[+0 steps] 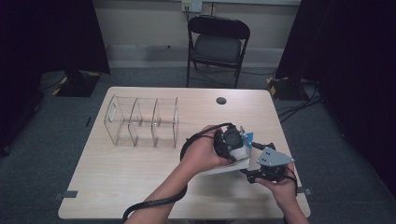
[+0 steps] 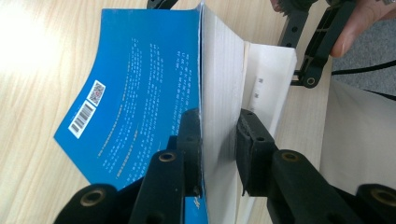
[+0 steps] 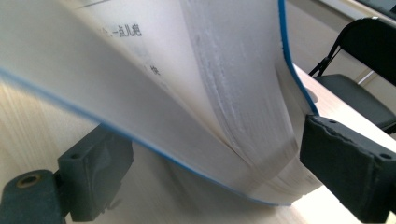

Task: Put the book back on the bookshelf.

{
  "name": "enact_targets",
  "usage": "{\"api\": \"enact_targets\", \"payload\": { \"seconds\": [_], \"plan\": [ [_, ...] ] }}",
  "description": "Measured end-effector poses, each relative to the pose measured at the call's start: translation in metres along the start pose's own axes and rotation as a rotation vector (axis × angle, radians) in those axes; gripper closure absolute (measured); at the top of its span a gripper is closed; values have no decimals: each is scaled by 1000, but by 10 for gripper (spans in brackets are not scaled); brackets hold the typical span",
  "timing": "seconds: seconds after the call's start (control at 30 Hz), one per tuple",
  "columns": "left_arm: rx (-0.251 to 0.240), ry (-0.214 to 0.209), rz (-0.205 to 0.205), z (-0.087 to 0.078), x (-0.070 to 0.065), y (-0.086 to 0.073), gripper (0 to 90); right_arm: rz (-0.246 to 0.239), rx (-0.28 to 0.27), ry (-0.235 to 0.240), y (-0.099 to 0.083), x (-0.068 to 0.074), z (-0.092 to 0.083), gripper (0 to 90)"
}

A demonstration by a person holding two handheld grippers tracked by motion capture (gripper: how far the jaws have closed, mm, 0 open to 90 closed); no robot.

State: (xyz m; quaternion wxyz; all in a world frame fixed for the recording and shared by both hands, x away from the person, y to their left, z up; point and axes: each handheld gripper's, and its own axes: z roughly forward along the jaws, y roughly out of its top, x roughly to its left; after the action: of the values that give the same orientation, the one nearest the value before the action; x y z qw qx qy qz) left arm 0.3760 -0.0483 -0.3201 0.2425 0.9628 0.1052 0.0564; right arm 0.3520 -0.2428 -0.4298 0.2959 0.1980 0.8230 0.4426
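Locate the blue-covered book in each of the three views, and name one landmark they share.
High view: the book lies right of centre, between the two hands.
Left gripper view: centre, its page block clamped by the left gripper.
Right gripper view: pages fan across the middle.
Shared landmark: the wooden table.

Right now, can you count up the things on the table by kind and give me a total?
Blue-covered book: 1
Clear plastic divider rack: 1
Hand-held claw tools: 2, the left claw and the right claw
Total: 4
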Motion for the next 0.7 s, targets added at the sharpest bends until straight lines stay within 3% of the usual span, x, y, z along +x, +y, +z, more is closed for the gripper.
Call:
{"api": "enact_targets", "payload": {
  "seconds": [0.1,0.27,0.33,0.43,0.57,0.7],
  "plan": [
    [-3,-8,-4,2,1,-2,733,-2,-1,22,-2,-3,1,121],
    [27,5,4,0,5,-4,736,-25,43,37,-3,-7,-2,405],
    [25,-6,-1,-3,7,-6,737,-18,41,43,-3,-8,-4,440],
    [29,-6,7,-3,6,-6,737,-30,28,41,-3,-7,-4,417],
    [18,-7,7,-1,3,-5,736,-93,27,8,-4,2,2,198],
    [18,-4,20,-2,2,-3,736,-105,16,-2,-4,7,6,130]
  ]
}}
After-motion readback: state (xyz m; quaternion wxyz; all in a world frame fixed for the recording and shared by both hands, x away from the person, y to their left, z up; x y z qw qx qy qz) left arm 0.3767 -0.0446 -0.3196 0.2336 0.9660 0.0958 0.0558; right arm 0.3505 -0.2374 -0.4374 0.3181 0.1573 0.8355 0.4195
